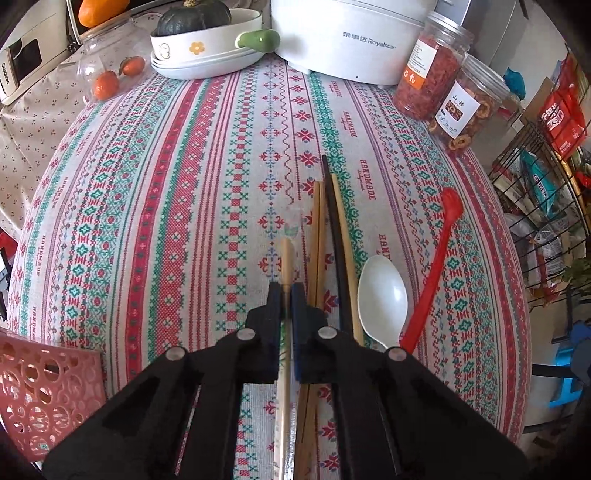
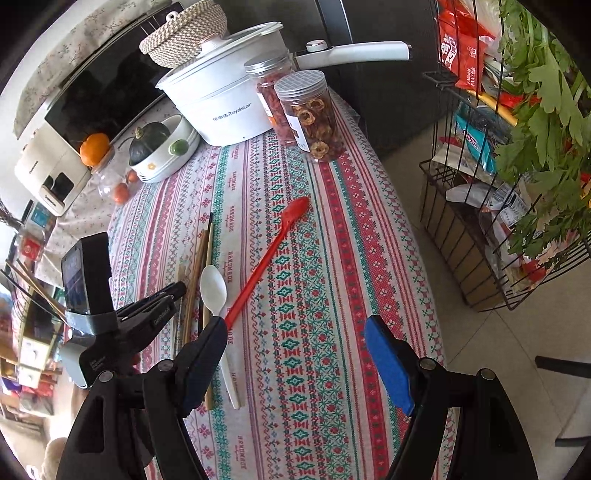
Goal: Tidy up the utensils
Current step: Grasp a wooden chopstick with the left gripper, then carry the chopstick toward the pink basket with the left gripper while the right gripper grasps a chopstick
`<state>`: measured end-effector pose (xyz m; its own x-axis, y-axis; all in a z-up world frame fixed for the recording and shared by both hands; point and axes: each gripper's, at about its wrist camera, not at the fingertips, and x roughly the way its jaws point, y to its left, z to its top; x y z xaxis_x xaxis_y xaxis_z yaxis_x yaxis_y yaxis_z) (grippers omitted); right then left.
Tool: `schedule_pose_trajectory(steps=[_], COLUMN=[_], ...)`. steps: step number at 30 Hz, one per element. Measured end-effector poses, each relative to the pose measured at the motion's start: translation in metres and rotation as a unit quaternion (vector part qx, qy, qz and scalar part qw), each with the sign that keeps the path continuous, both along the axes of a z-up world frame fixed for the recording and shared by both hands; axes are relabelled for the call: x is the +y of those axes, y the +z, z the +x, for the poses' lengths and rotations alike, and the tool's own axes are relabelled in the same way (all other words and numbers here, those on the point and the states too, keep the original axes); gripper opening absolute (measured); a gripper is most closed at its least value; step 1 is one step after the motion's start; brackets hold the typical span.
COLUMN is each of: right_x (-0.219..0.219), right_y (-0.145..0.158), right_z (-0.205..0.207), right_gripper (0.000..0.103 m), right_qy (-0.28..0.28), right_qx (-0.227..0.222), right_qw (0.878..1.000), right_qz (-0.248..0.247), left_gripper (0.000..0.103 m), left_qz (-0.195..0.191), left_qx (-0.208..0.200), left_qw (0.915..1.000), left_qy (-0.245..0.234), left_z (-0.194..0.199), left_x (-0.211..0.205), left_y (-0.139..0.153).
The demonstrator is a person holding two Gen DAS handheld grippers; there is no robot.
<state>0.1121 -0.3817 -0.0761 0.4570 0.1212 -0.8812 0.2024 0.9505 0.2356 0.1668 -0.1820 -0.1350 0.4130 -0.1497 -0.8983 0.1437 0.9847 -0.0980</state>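
Observation:
My left gripper (image 1: pixel 286 295) is shut on a pale wooden chopstick (image 1: pixel 286 258), held above the patterned tablecloth. Just to its right lie two tan chopsticks (image 1: pixel 318 229), a black chopstick (image 1: pixel 334 221), a white plastic spoon (image 1: pixel 382 291) and a red long-handled spoon (image 1: pixel 436 254). In the right wrist view my right gripper (image 2: pixel 295 347) is open and empty above the cloth, with the white spoon (image 2: pixel 213 286) and the red spoon (image 2: pixel 273 240) just beyond its left finger (image 2: pixel 207 354). The left gripper (image 2: pixel 173 291) shows there at the left beside the chopsticks (image 2: pixel 201 254).
A pink perforated basket (image 1: pixel 44 395) sits at the near left. At the back stand a white Royalstar cooker (image 1: pixel 347 33), two jars of dried fruit (image 1: pixel 461 103), a bowl with a squash (image 1: pixel 207 37) and tangerines (image 1: pixel 107 85). A wire rack (image 2: pixel 480 221) stands off the table's right edge.

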Motion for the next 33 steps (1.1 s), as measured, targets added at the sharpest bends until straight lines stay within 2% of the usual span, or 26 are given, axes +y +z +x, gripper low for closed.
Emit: schedule_pose_trajectory(steps=[7, 12, 16, 19, 24, 33], right_x=[-0.002, 0.021, 0.044, 0.057, 0.083, 0.127], right_y=[-0.008, -0.017, -0.024, -0.034, -0.048, -0.067], right_z=[0.009, 0.022, 0.035, 0.046, 0.063, 0.087], right_gripper=[0.078, 0.076, 0.065, 0.055, 0.054, 0.052], right_qy=[-0.014, 0.021, 0.056, 0.076, 0.101, 0.137], right_qx=[0.003, 0.005, 0.006, 0.014, 0.02, 0.029], right_qw=[1.0, 1.0, 0.998, 0.997, 0.994, 0.988], right_qz=[0.002, 0.008, 0.001, 0.024, 0.023, -0.062], left_gripper=[0.006, 0.006, 0.006, 0.006, 0.006, 0.006], left_qz=[-0.025, -0.049, -0.076, -0.102, -0.158, -0.197], left_qx=[-0.051, -0.08, -0.105, -0.124, -0.162, -0.208], left_qw=[0.9962, 0.9893, 0.9823, 0.9771, 0.9655, 0.9521], left_qy=[-0.066, -0.112, -0.135, -0.14, -0.129, -0.106], left_z=[-0.047, -0.079, -0.109, -0.125, -0.142, -0.146], left_x=[0.006, 0.027, 0.049, 0.069, 0.107, 0.146], left_y=[0.043, 0.076, 0.101, 0.113, 0.122, 0.13])
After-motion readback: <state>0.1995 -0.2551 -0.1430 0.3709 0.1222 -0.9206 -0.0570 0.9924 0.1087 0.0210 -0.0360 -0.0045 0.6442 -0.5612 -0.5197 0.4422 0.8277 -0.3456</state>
